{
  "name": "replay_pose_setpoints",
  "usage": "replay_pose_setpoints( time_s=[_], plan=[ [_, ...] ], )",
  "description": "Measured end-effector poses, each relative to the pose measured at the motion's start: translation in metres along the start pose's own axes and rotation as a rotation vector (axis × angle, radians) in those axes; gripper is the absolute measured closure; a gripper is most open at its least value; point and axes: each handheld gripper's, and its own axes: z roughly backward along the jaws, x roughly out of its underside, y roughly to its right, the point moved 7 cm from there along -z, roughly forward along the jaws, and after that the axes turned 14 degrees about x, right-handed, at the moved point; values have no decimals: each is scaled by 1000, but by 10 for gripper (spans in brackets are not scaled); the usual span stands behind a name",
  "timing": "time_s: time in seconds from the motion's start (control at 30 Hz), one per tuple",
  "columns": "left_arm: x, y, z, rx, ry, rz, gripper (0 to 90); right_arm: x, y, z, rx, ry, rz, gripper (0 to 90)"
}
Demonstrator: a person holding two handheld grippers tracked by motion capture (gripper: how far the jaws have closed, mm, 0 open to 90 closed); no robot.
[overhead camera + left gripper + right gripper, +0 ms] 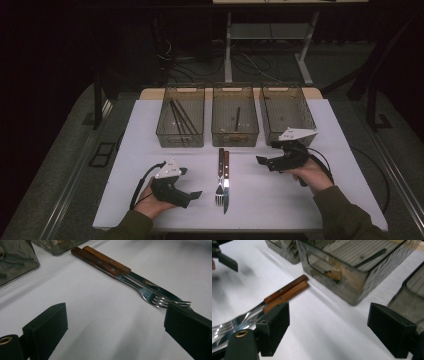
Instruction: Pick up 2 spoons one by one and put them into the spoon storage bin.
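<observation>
On the white table top (pixel 280 195), high view: you are keeping a fork (pixel 220 175) and a knife (pixel 226 180) side by side at centre, touching, wooden handles pointing toward the bins and tines and blade toward you. They are probably lying paired like this so each can go to its own bin. Three smoked plastic bins are standing in a row at the far edge: left bin (pixel 180 116) is holding several dark sticks, middle bin (pixel 235 115) one dark utensil, right bin (pixel 286 112) looks bare. Your left gripper (pixel 196 194) is resting left of the cutlery, your right gripper (pixel 261 161) to its right, near the right bin; neither is touching anything. Dark floor and desk legs are lying beyond.

Left gripper view: both jaws are standing spread with bare cloth between. The fork (pixel 140 287) and knife (pixel 150 283) are lying beyond, the tines just behind the right-hand jaw.

Right gripper view: jaws are standing wide apart and pinching nothing. The two wooden handles (pixel 287 291) are running behind the left-hand jaw, likely your next pickup. The middle bin (pixel 347 277) is sitting just past them.
</observation>
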Motion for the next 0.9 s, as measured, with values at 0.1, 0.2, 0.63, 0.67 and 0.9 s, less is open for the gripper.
replay_pose_setpoints(
  time_s=[0.1, 0.2, 0.63, 0.67, 0.9],
  plan=[
    [0, 0, 0, 1, 4, 0, 36, 13, -2, 5, 5, -4, 20, 136],
    [-1, 0, 0, 0, 3, 0, 36, 26, -3, 10, 12, -5, 11, 136],
    [-3, -1, 2, -12, 13, 15, 117, 63, 3, 30, 40, 6, -5, 137],
    [-4, -1, 2, -17, 16, 18, 138, 65, 3, 32, 45, 2, 3, 137],
    [-16, -5, 0, -21, 29, 23, 343, 74, 6, 44, 39, 23, 6, 137]
  ],
)
